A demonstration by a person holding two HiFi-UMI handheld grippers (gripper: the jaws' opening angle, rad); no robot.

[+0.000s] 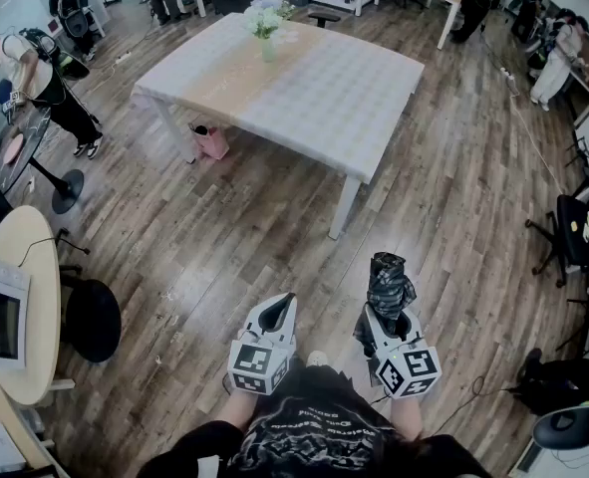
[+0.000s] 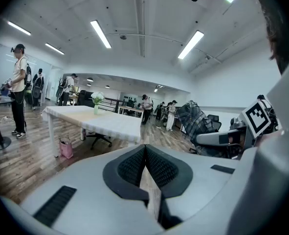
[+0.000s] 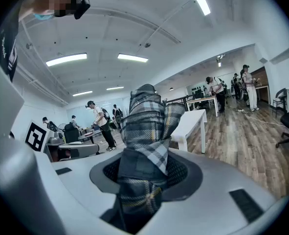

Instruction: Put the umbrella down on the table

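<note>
Table [image 1: 354, 88] well ahead | right gripper [image 1: 386, 317] clamped round folded umbrella [image 1: 388, 279] | left gripper [image 1: 278, 315] closed, empty

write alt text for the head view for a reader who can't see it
Seen from above, the right claw grips a folded plaid umbrella over a wooden floor, while the left claw beside it is shut and empty. Ahead stands a table with a pale cloth and a vase of flowers; other people stand at the room's edges.
</note>
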